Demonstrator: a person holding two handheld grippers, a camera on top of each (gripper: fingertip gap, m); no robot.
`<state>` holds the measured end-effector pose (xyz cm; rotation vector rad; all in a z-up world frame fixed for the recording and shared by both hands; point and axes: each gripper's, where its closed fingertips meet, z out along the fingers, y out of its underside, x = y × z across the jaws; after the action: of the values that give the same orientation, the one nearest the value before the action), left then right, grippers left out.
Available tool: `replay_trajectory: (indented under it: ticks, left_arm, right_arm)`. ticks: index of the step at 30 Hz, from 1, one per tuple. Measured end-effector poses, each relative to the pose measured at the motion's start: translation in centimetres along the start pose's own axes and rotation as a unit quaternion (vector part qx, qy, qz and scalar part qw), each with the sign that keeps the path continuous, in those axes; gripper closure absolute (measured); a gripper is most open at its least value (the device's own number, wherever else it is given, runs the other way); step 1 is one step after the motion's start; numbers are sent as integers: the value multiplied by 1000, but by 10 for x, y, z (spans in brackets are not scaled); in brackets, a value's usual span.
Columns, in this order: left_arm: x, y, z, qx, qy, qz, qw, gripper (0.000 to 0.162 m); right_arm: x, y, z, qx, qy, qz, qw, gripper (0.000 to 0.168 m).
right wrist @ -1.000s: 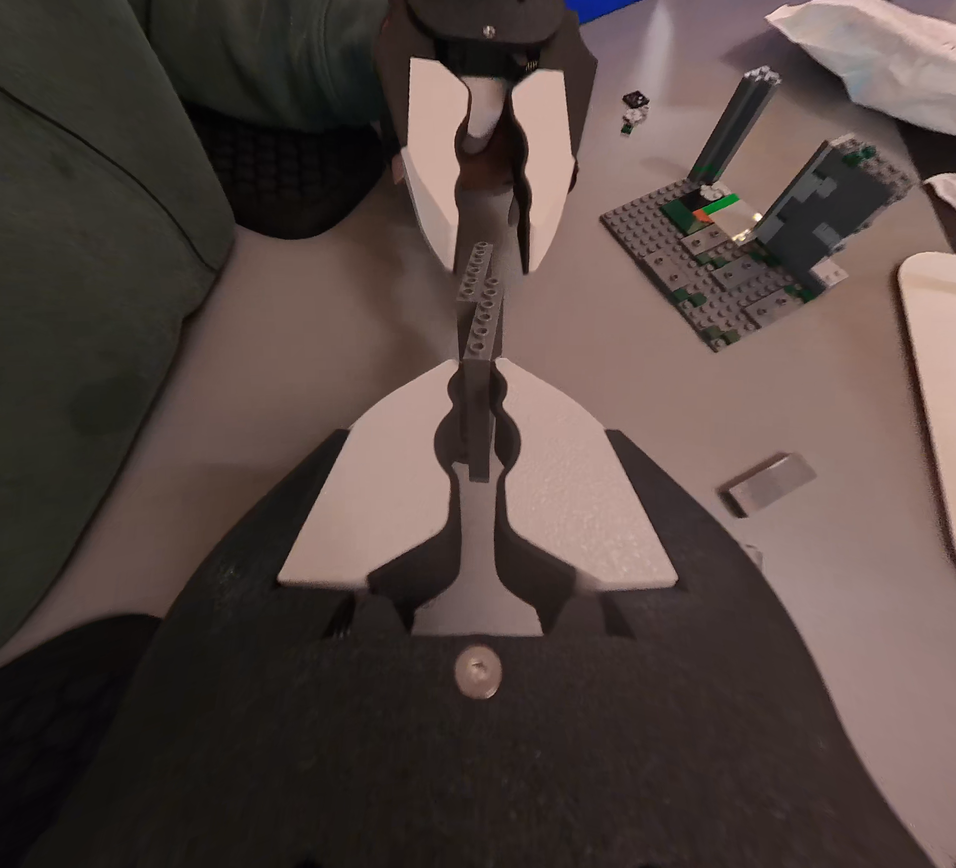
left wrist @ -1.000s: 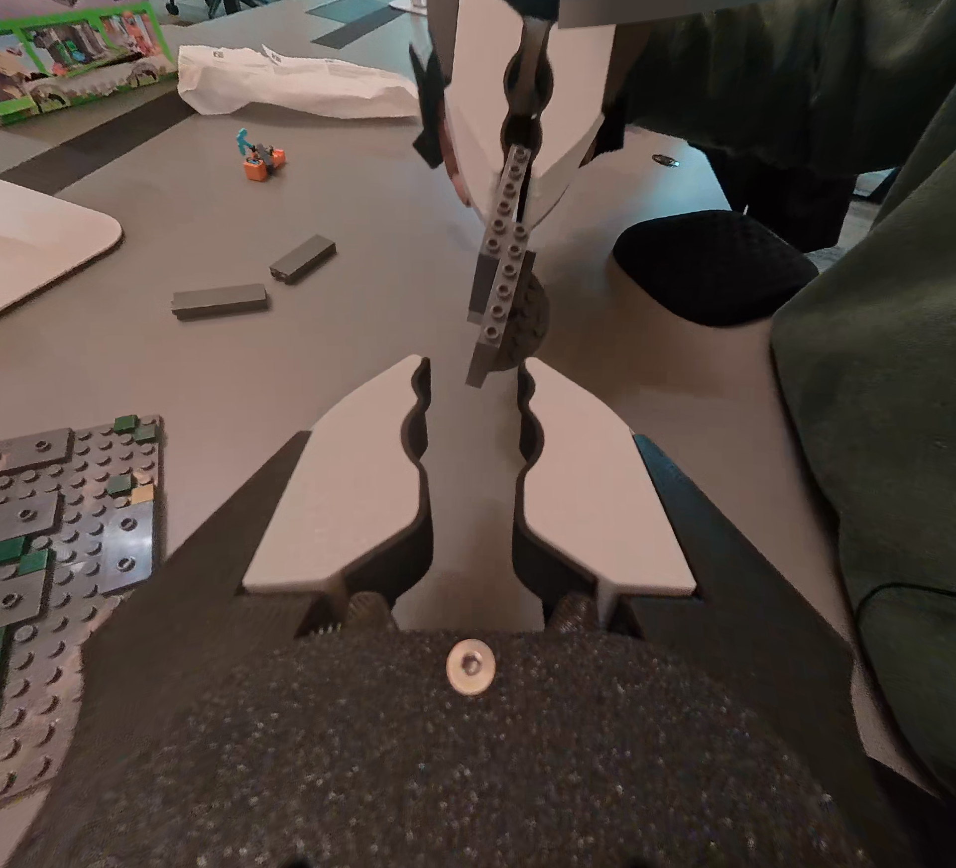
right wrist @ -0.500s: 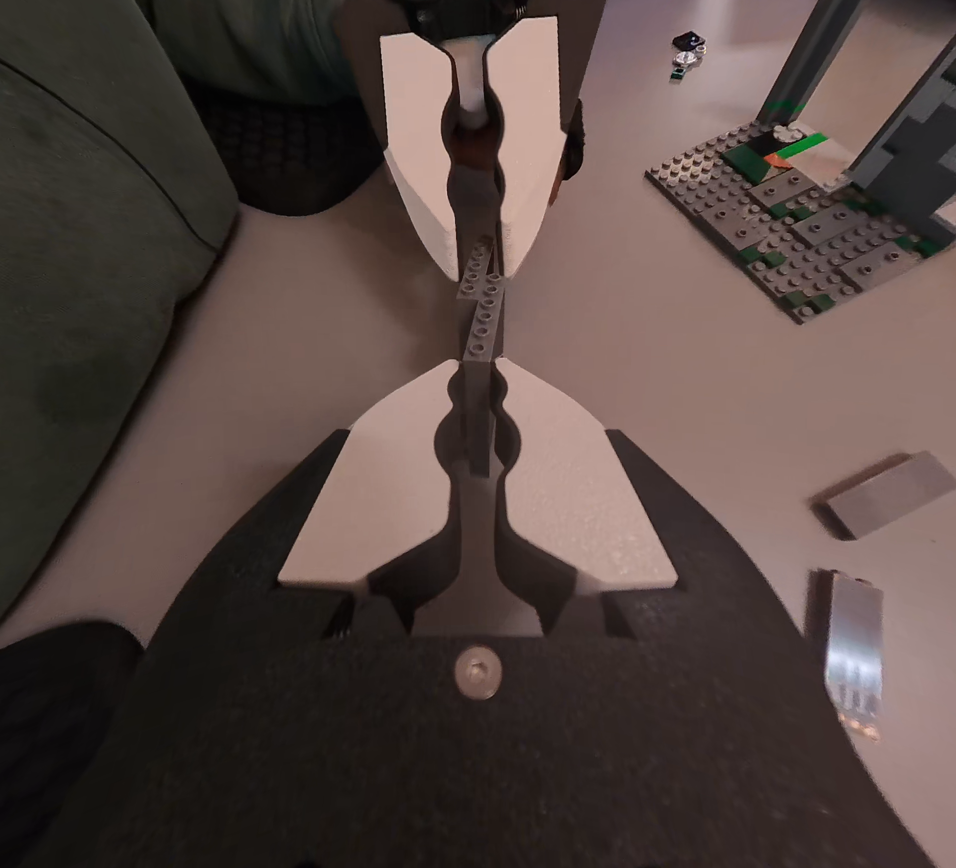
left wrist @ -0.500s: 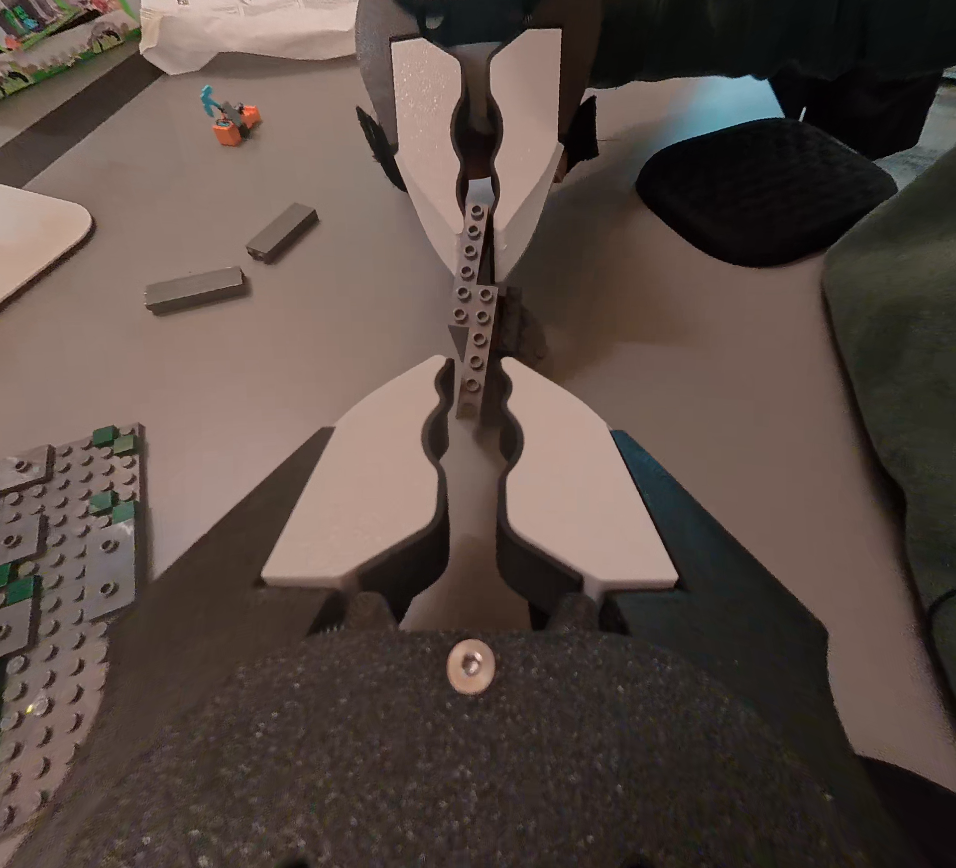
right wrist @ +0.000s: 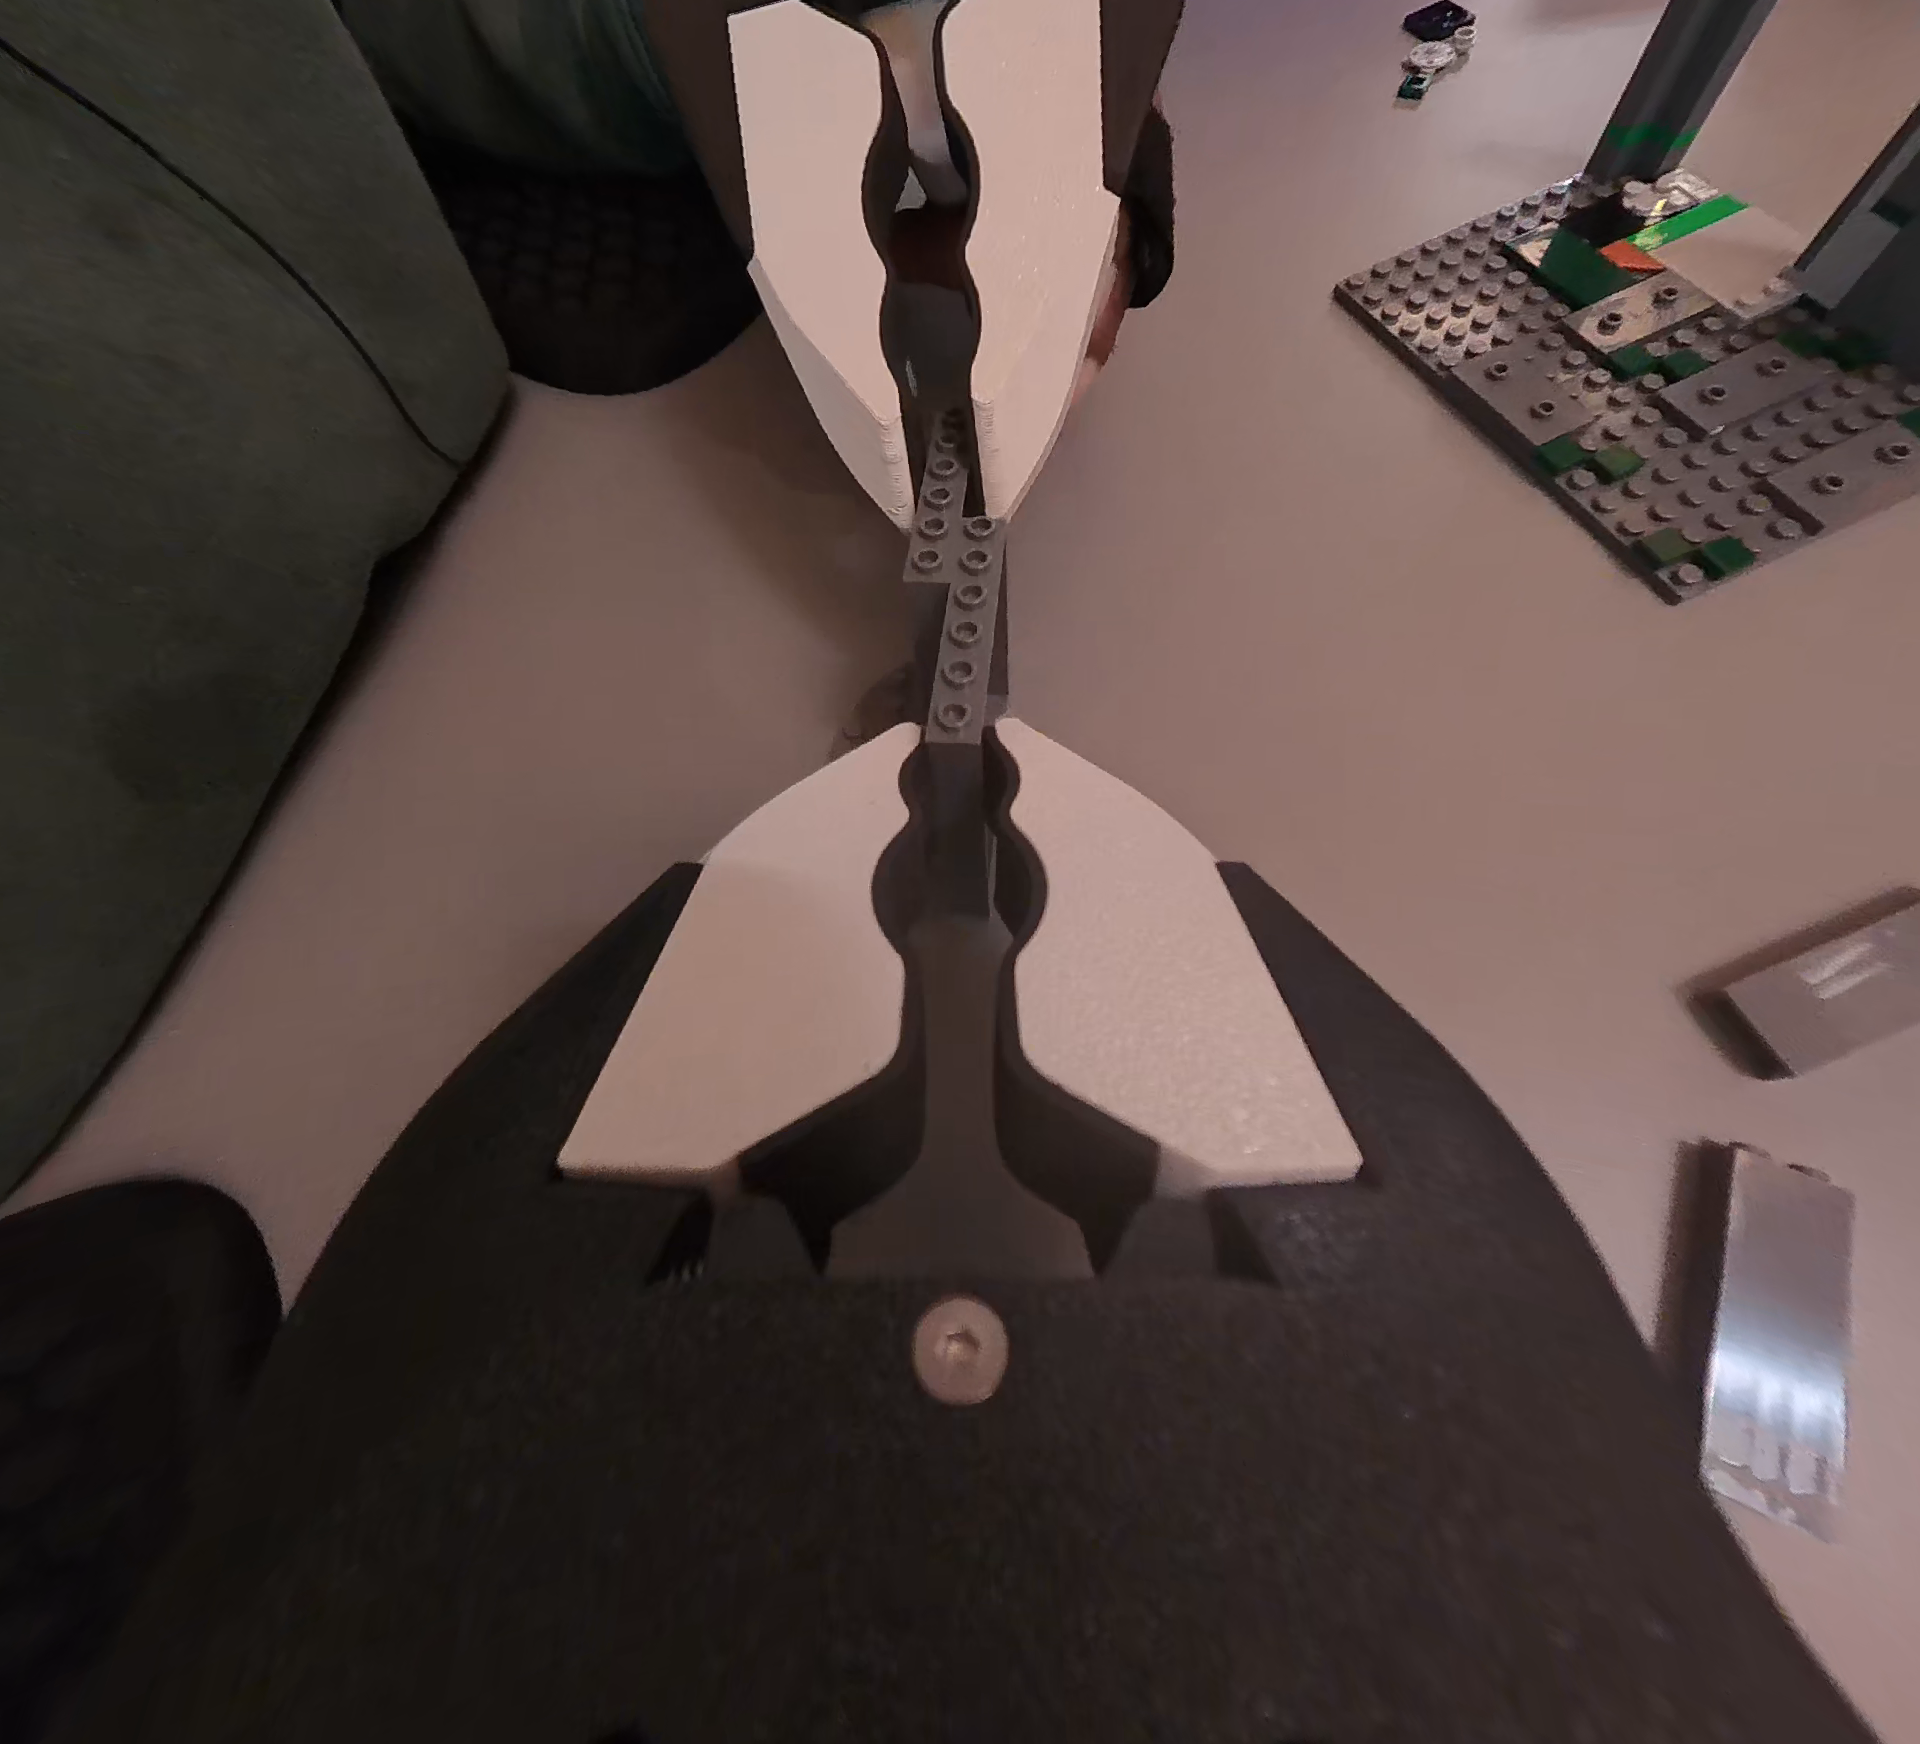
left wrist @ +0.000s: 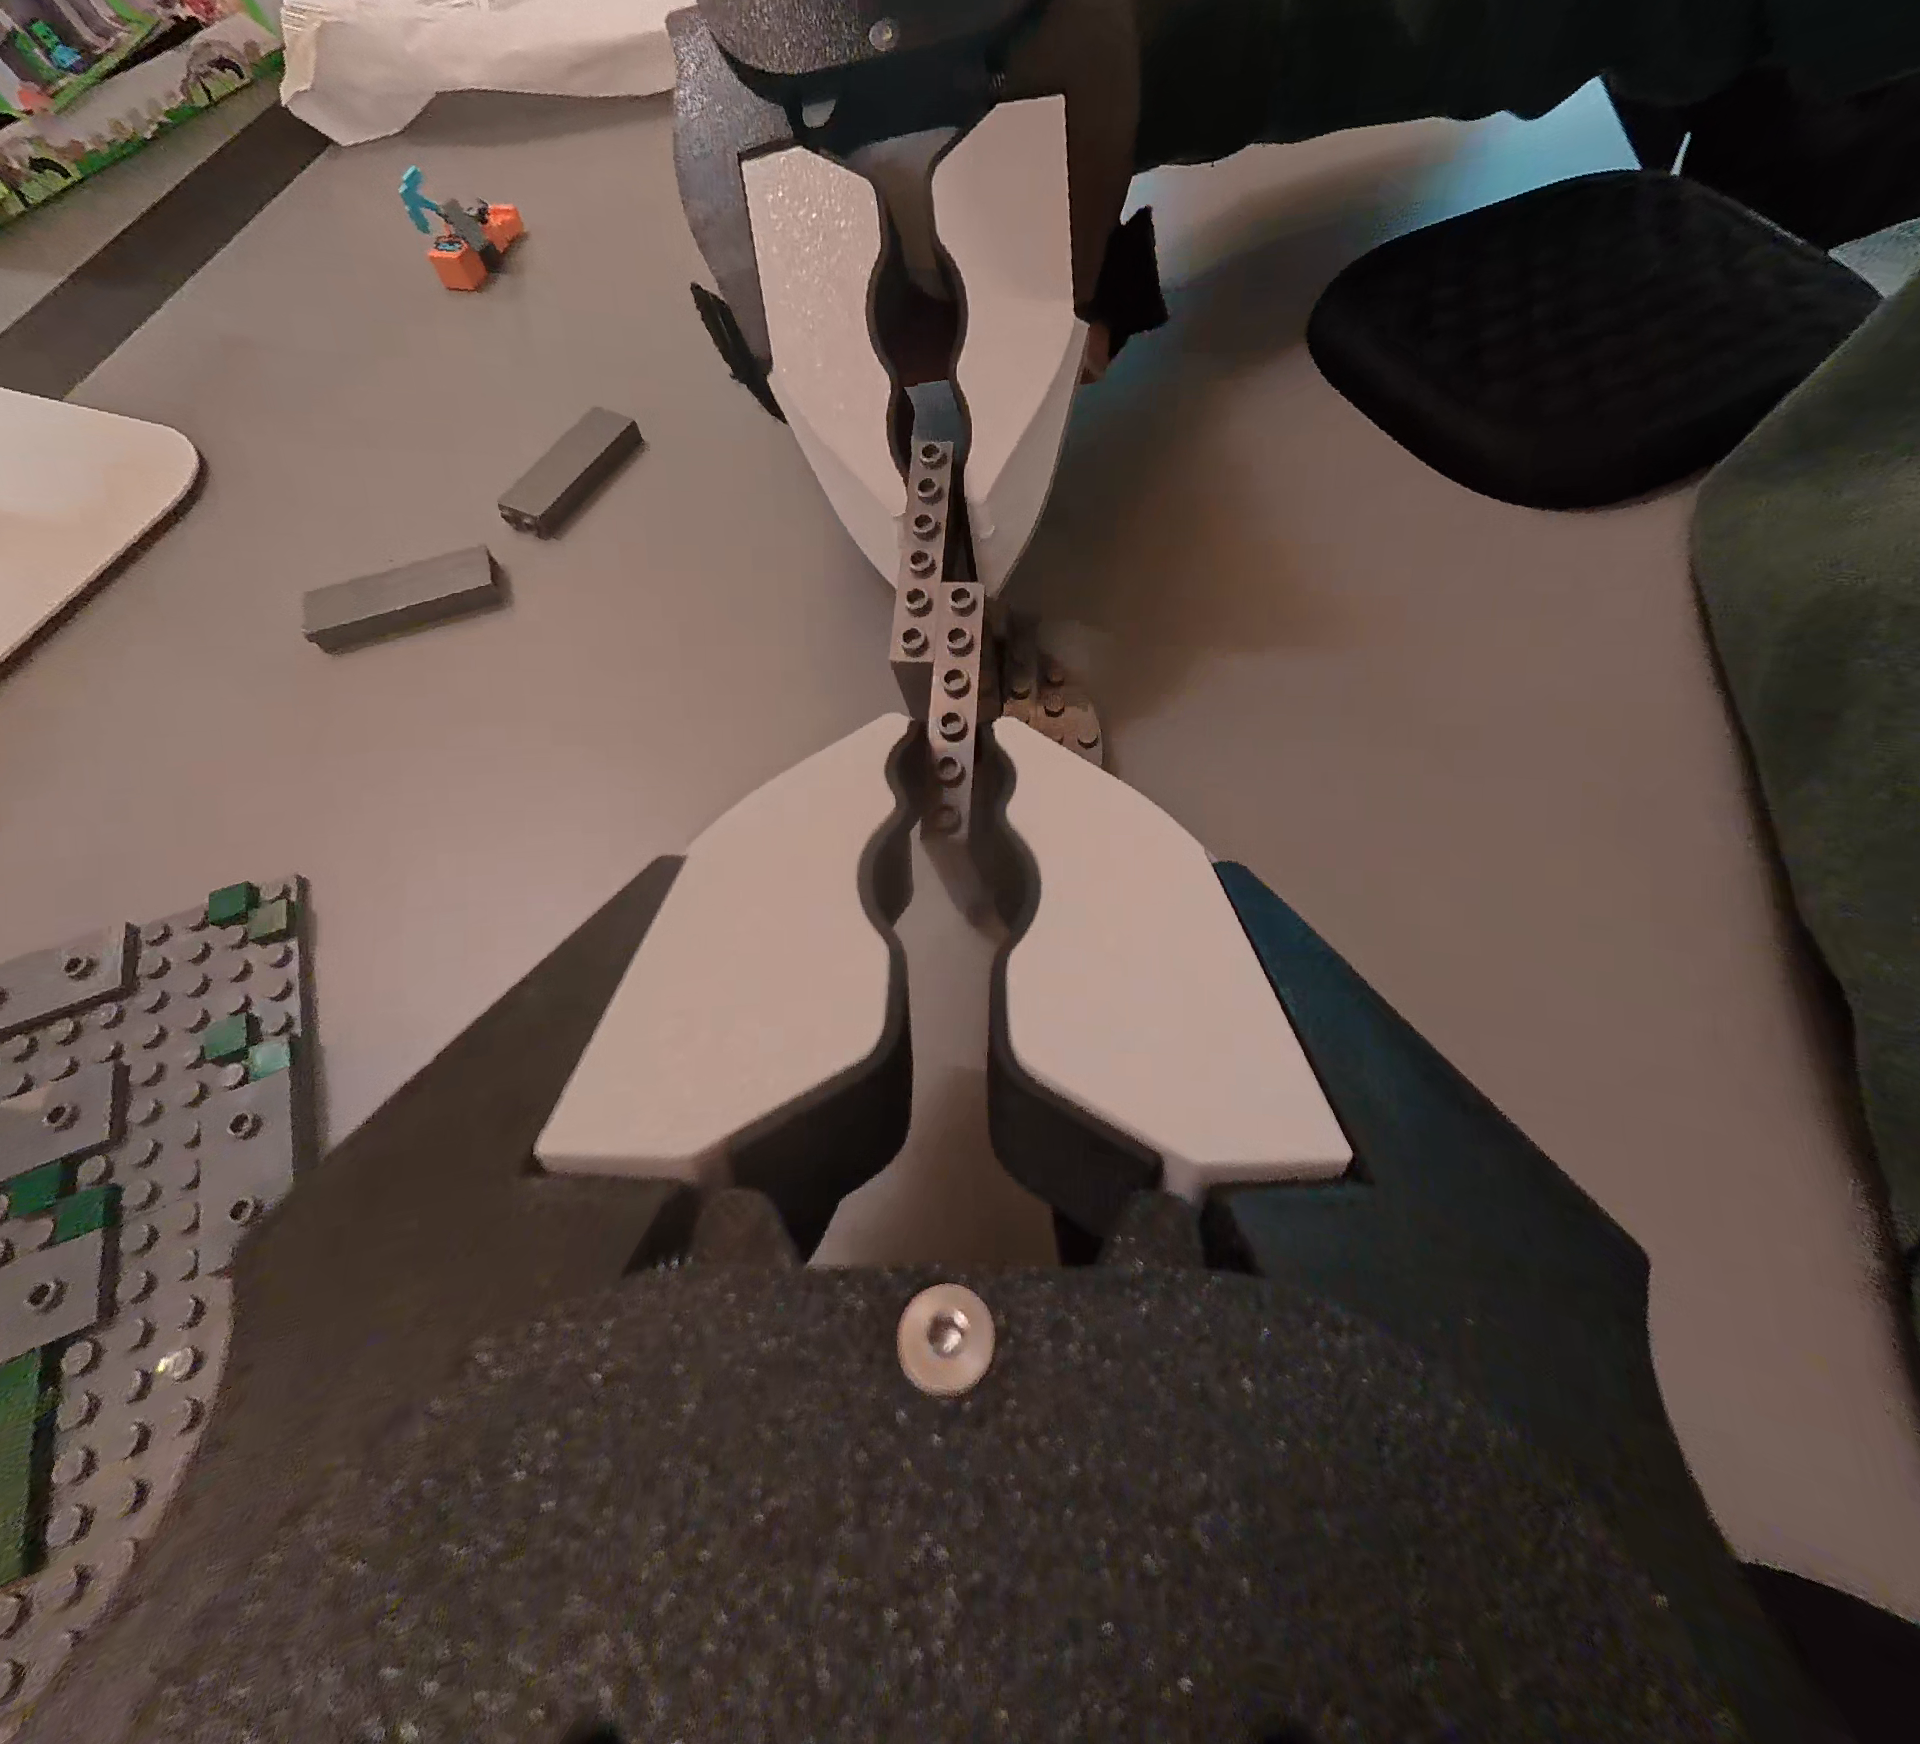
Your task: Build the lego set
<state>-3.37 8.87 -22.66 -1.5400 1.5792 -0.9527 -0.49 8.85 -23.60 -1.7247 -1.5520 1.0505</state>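
Observation:
A grey brick assembly (left wrist: 940,645), two long studded bricks joined with an offset, hangs above the grey table between my two grippers, which face each other. My left gripper (left wrist: 945,744) is shut on its near end in the left wrist view. My right gripper (right wrist: 951,738) is shut on the other end in the right wrist view, where the assembly (right wrist: 961,614) runs away from it. The right gripper (left wrist: 940,541) shows at the top of the left wrist view, the left gripper (right wrist: 940,489) at the top of the right wrist view. The grey baseplate build (right wrist: 1662,406) stands to the right.
Two loose grey tiles (left wrist: 400,598) (left wrist: 569,484) lie on the table. A small orange and teal figure (left wrist: 462,229), a white paper bag (left wrist: 488,32) and the set's box (left wrist: 104,32) sit behind. A round dark plate (left wrist: 1049,707) lies under the assembly. A person's green sleeve (right wrist: 208,344) is close. Some 4 cm of space lies between my two pairs of fingers. My left tips are roughly 15 cm from the grey baseplate build (right wrist: 1662,406). It is also in sight in the left wrist view (left wrist: 128,1100).
My left gripper was open and short of the assembly; it has moved forward and shut on its free end. The two grippers have come closer together.

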Motion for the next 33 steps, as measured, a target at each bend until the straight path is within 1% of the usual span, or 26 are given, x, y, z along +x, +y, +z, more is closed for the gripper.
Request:
replay_trajectory:
  ticks: [10,14,17,21,24,26,28,30,33]
  left_arm:
    - [0,0,0,-5,-8,1,1000,153]
    - [0,0,1,-9,-11,5,1000,154]
    - [-1,1,0,-14,-16,3,1000,154]
    - [-2,1,0,-17,-19,-5,1000,154]
    - [-1,3,2,-18,-13,-4,1000,152]
    - [1,9,5,-32,-8,-6,999,146]
    - [3,15,8,-50,-6,-5,999,144]
    - [1,20,11,-66,-18,-2,998,145]
    - [0,31,15,-101,-25,7,995,153]
  right_arm:
    - [3,-1,-1,3,14,1,1000,160]
    - [5,2,-4,-9,26,3,1000,159]
    - [9,8,-14,-17,48,12,999,157]
    - [3,18,-29,-44,102,2,994,156]
    - [-10,20,-16,-48,120,-12,992,156]
    - [-9,23,-4,-60,139,-25,988,155]
    - [-7,25,5,-72,146,-31,986,154]
    - [-3,26,10,-81,155,-31,984,152]
    - [3,26,14,-86,163,-25,983,151]
